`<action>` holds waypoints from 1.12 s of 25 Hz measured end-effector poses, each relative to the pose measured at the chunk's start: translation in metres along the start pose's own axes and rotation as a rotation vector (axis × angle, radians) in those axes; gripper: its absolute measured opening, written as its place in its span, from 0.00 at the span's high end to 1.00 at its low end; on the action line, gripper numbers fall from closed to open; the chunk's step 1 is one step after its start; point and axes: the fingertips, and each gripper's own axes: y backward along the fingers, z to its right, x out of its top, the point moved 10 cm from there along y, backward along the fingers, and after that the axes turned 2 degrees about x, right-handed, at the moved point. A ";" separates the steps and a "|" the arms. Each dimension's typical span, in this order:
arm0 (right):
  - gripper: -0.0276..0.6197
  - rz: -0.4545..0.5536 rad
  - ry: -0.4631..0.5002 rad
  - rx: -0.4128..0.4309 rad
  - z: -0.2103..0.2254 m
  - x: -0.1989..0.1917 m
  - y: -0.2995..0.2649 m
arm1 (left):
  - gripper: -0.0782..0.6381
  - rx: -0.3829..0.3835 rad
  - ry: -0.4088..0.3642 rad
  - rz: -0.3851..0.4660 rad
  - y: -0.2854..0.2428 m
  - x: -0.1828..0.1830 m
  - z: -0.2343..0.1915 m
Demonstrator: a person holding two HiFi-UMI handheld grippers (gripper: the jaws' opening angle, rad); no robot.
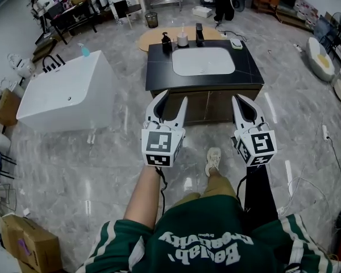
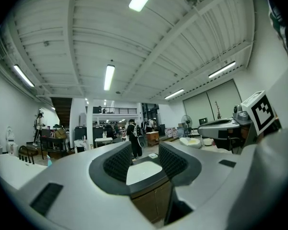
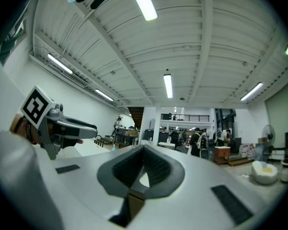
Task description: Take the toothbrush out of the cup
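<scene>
The person's green jersey (image 1: 199,246) is filling the bottom of the head view, cut off at the frame edge, and its white lettering is showing upside down, so I am not managing to read it. One pale shoe (image 1: 213,159) is peeking out beyond it on the grey marble floor; the other foot is hiding behind the right gripper (image 1: 242,98). That gripper's jaws are sitting together with nothing between them, while the left gripper (image 1: 172,97) is holding its jaws well apart, also on nothing. Only the white basin (image 1: 203,61) is showing through the gap. The cubes on both are carrying black-and-white square markers and no words. Both grippers are pointing level toward the dark vanity counter (image 1: 159,67). At its far edge a small white cup (image 1: 182,40) is standing upright between a dark bottle (image 1: 166,41) and a black faucet (image 1: 199,34), well apart from either gripper. The toothbrush (image 1: 182,28) is standing in it as a thin pale stick – too small to make out bristles or colour. A white bathtub (image 1: 68,95) is sitting off to the left.
</scene>
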 end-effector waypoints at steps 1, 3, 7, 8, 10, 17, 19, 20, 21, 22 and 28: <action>0.95 0.008 0.001 0.001 0.002 -0.003 -0.005 | 0.66 0.003 -0.003 0.004 -0.004 -0.002 -0.002; 0.95 0.020 0.000 0.004 0.006 -0.009 -0.017 | 0.66 0.006 -0.011 0.012 -0.014 -0.005 -0.005; 0.95 0.049 -0.010 0.024 0.016 -0.021 -0.039 | 0.66 0.014 -0.005 0.016 -0.035 -0.016 -0.011; 0.95 0.056 -0.012 0.030 0.020 -0.025 -0.046 | 0.66 0.018 -0.001 0.015 -0.042 -0.019 -0.014; 0.95 0.062 -0.020 0.039 0.029 -0.033 -0.062 | 0.66 0.028 0.004 0.011 -0.059 -0.024 -0.019; 0.95 0.090 -0.028 0.076 0.080 -0.057 -0.148 | 0.65 0.053 0.001 0.001 -0.152 -0.039 -0.049; 0.95 0.100 -0.031 0.080 0.101 -0.058 -0.178 | 0.65 0.060 -0.005 -0.003 -0.186 -0.039 -0.058; 0.95 0.102 -0.032 0.083 0.112 -0.058 -0.193 | 0.65 0.064 -0.005 -0.004 -0.203 -0.039 -0.062; 0.95 0.103 -0.032 0.085 0.123 -0.058 -0.208 | 0.65 0.068 -0.007 -0.002 -0.220 -0.038 -0.066; 0.95 0.103 -0.034 0.085 0.134 -0.057 -0.222 | 0.66 0.072 -0.011 -0.001 -0.237 -0.036 -0.071; 0.95 0.084 -0.049 0.099 0.195 -0.064 -0.311 | 0.67 0.073 -0.013 -0.009 -0.339 -0.033 -0.098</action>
